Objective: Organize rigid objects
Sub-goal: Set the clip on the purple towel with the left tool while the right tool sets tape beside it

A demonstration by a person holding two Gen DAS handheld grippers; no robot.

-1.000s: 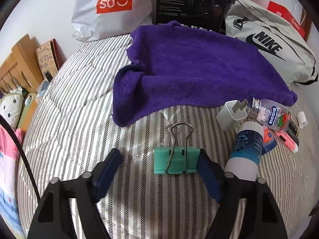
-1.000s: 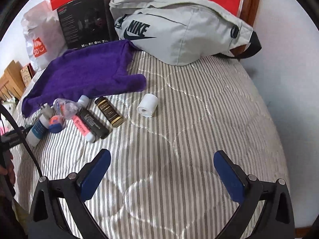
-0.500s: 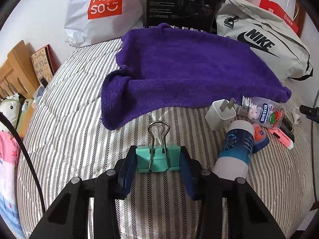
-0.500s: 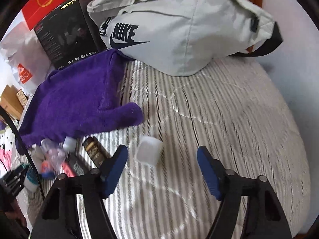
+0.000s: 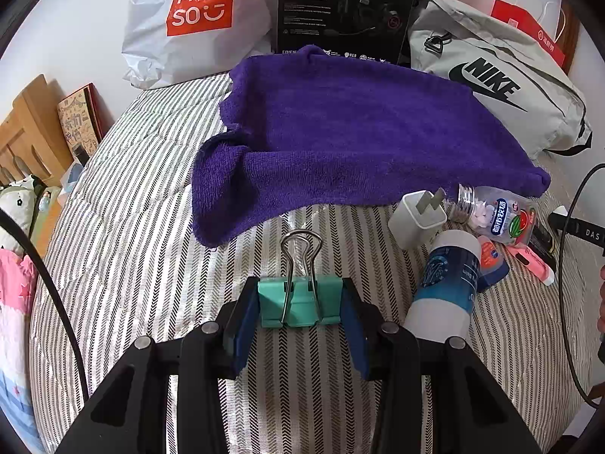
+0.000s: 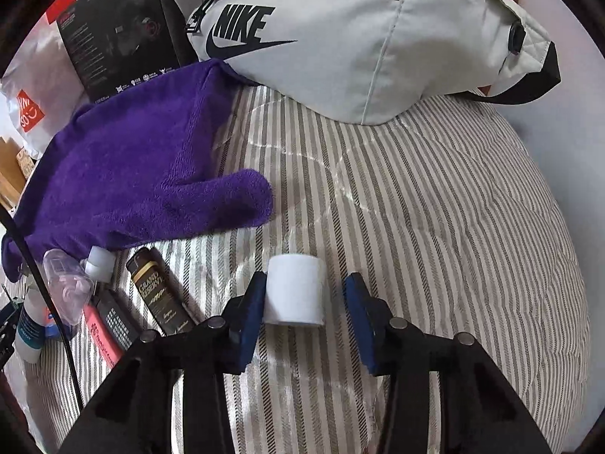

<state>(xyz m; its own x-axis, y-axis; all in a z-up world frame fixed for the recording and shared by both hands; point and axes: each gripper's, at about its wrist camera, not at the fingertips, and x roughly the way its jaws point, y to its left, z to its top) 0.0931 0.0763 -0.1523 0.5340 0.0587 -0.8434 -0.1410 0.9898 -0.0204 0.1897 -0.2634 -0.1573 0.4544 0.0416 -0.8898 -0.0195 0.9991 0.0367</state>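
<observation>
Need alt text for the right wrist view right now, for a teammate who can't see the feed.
The right gripper, its jaws just closing, straddles a white roll on the striped bedding; one pad touches, the other shows a gap. A purple towel and small bottles lie to the picture's left, a grey Nike bag behind.

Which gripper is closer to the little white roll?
The right hand-held gripper: the white roll sits between its closing pads, a gap showing on one side. The left hand-held gripper is farther away, clamped on the green binder clip.

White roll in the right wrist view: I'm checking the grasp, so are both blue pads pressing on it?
No: the white roll touches only one pad, and a gap shows before the other.
</observation>
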